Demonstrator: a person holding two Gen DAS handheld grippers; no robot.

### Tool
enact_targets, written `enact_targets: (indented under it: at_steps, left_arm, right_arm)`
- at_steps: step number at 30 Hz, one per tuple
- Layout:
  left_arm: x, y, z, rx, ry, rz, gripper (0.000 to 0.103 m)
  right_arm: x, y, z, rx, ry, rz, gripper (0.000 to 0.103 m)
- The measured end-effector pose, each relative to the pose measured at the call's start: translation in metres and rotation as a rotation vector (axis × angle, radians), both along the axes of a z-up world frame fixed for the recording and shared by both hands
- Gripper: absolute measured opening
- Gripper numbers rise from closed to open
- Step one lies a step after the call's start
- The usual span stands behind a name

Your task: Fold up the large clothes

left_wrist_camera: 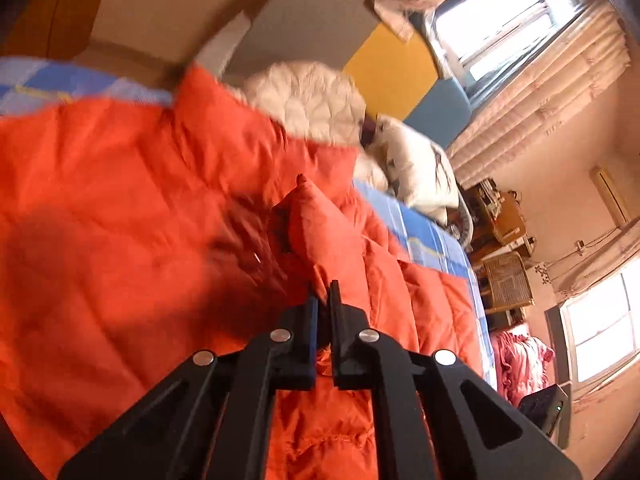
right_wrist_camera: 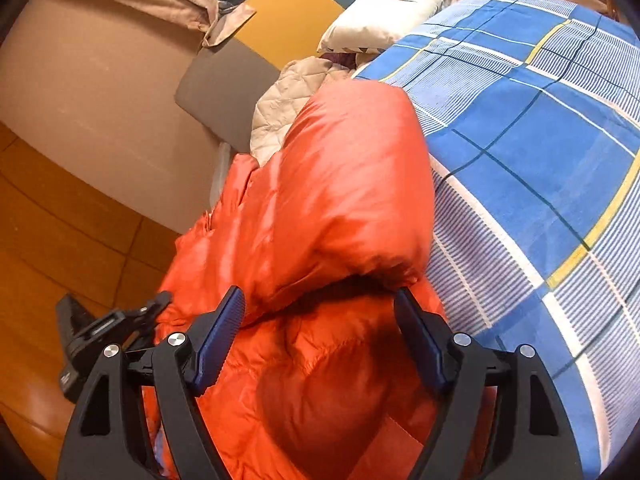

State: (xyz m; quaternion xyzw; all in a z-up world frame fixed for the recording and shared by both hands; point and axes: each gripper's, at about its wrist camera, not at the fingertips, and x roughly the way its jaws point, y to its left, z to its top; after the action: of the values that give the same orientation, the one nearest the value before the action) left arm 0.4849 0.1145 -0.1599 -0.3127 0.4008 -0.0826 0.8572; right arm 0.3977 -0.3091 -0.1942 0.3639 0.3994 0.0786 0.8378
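An orange puffer jacket (left_wrist_camera: 132, 208) lies spread on the bed with the blue checked sheet (right_wrist_camera: 540, 128). My left gripper (left_wrist_camera: 323, 292) is shut on a raised fold of the orange jacket and holds it above the rest of the garment. In the right wrist view the jacket (right_wrist_camera: 344, 184) shows a padded part folded over along the bed's edge. My right gripper (right_wrist_camera: 320, 300) is open, with its fingers on either side of the rim of that fold; the blue pads (right_wrist_camera: 222, 336) touch no cloth that I can see.
A beige quilted garment (left_wrist_camera: 308, 100) and a white pillow (left_wrist_camera: 416, 168) lie at the bed's head. A yellow and grey headboard (right_wrist_camera: 276, 20) stands behind. The wooden floor (right_wrist_camera: 48, 240) holds a black device (right_wrist_camera: 76, 340). Windows, curtains and shelves stand on the far side.
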Motion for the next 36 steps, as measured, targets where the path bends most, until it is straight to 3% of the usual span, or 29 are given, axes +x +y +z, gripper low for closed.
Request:
enact_targets:
  at_steps: [7, 14, 18, 21, 25, 32, 36]
  left_arm:
    - [-0.022, 0.051, 0.021, 0.077, -0.05, 0.085, 0.004]
    - [-0.046, 0.106, 0.002, 0.146, 0.018, 0.203, 0.004]
    - [-0.054, 0.111, -0.016, 0.197, 0.053, 0.211, 0.004]
    - [-0.054, 0.11, -0.023, 0.249, 0.06, 0.207, 0.004]
    - [-0.048, 0.101, -0.025, 0.297, 0.071, 0.214, 0.004]
    - [-0.04, 0.101, -0.028, 0.41, 0.08, 0.227, 0.004]
    - [-0.03, 0.098, -0.048, 0.495, 0.136, 0.213, 0.005]
  right_arm:
    - [0.019, 0.026, 0.008, 0.023, -0.032, 0.05, 0.077]
    - [0.03, 0.061, 0.006, -0.022, -0.008, 0.13, 0.077]
    - [0.022, 0.074, 0.009, -0.096, 0.019, 0.178, 0.077]
    - [0.007, 0.08, 0.022, -0.148, -0.021, 0.227, 0.076]
    - [0.015, 0.083, 0.034, -0.227, -0.049, 0.192, 0.076]
    - [0.049, 0.11, -0.008, -0.359, 0.075, 0.194, 0.074]
    - [0.059, 0.122, -0.025, -0.445, 0.115, 0.202, 0.074]
